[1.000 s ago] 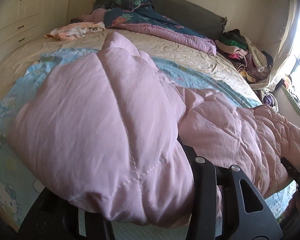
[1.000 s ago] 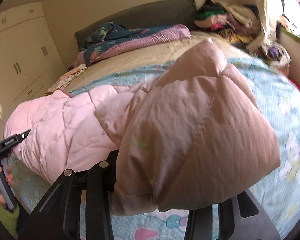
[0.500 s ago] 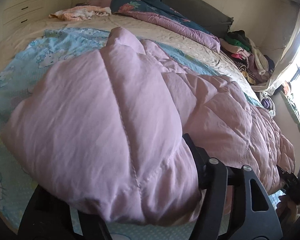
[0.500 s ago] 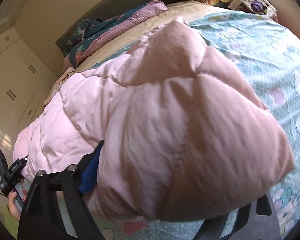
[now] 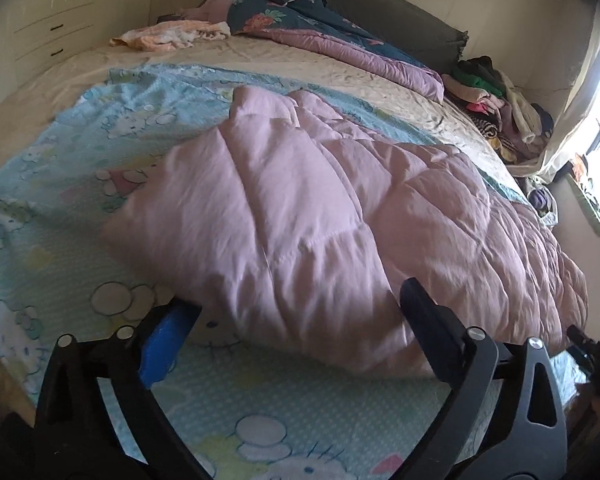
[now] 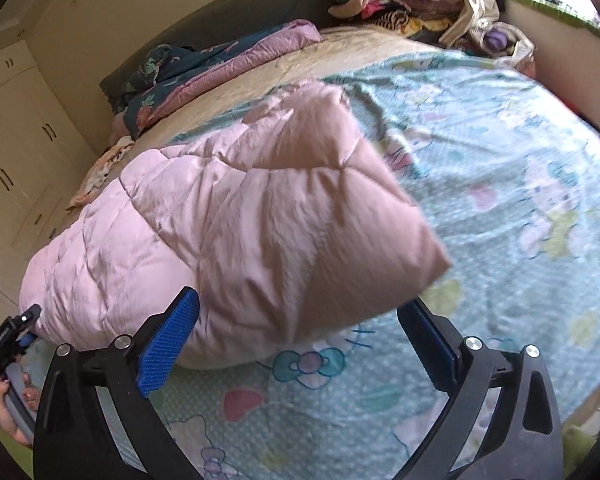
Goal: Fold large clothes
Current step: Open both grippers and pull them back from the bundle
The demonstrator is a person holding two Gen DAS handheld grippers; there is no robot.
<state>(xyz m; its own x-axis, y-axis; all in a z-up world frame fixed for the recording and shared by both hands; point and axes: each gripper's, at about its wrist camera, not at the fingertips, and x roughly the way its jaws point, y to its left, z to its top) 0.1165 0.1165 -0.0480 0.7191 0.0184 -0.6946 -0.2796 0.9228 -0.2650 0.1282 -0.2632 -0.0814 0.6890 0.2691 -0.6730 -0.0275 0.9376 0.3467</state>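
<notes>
Hidden or unclear:
- Underside of the pink quilted garment (image 5: 320,216) and any sleeves or openings: not visible, folded out of sight.
- Garment's lower edge in the right wrist view: motion-blurred, outline soft.
- Far end of the garment in the left wrist view: runs to the right frame edge, cut short by the lens rim.
- Bed (image 5: 260,56) edges: cropped at the lower left in one view and the lower right in the other.

Count:
- One pink garment (image 6: 240,224), lying in a bulky fold on the blue cartoon-print sheet (image 5: 60,168), centre of both frames.
- Two tools. Left tool (image 5: 296,324): fingers spread wide, nothing between them, tips just short of the garment's near edge. Right tool (image 6: 298,326): fingers likewise spread wide and not gripping, garment corner just above the gap.
- One floral duvet (image 5: 300,12) at the headboard, top of frame.
- One clothes pile (image 5: 496,100), upper right in the left wrist view.
- One pale crumpled cloth (image 5: 168,36), upper left.

View differences:
- Left wrist view only: window light at the right edge; the other tool seen small at the lower right.
- Right wrist view only: wardrobe doors (image 6: 16,152) along the left edge; the person's hand (image 6: 12,412) on the other tool's handle, lower left; blue ribbed finger pads (image 6: 168,340) seen clearly.
</notes>
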